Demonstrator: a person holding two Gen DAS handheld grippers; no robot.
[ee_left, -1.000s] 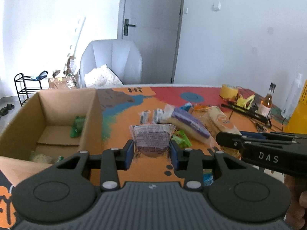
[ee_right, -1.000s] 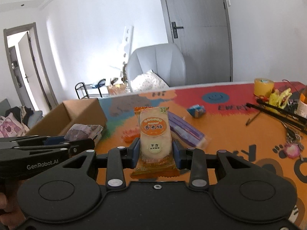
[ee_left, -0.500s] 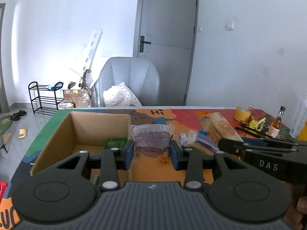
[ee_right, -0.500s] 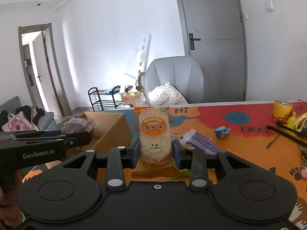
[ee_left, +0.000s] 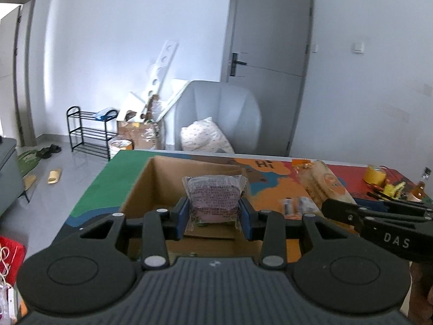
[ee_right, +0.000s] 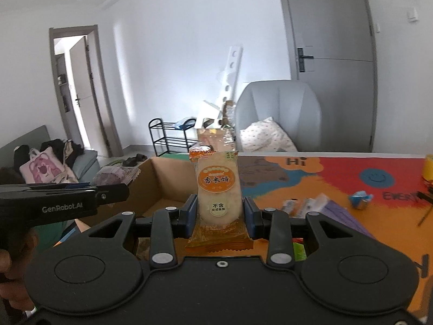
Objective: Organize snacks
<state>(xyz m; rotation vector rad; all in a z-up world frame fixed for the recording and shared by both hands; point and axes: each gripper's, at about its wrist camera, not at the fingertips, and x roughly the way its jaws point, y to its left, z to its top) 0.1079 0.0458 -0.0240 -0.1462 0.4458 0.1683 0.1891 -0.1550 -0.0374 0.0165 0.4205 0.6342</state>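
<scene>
My left gripper is shut on a purple snack pack and holds it above the open cardboard box on the table. My right gripper is shut on an orange rice cracker pack, upright, just right of the box. The left gripper with its purple pack also shows in the right wrist view. The right gripper's cracker pack shows in the left wrist view. Loose snacks lie on the orange mat.
A grey armchair with a cushion stands behind the table. A tape roll, a small bottle and tools lie at the far right. A shoe rack stands on the floor at left.
Both grippers have moved left and up with their packs. The left one went from beside the box to over its opening; the right one came up close to the box's right side.
</scene>
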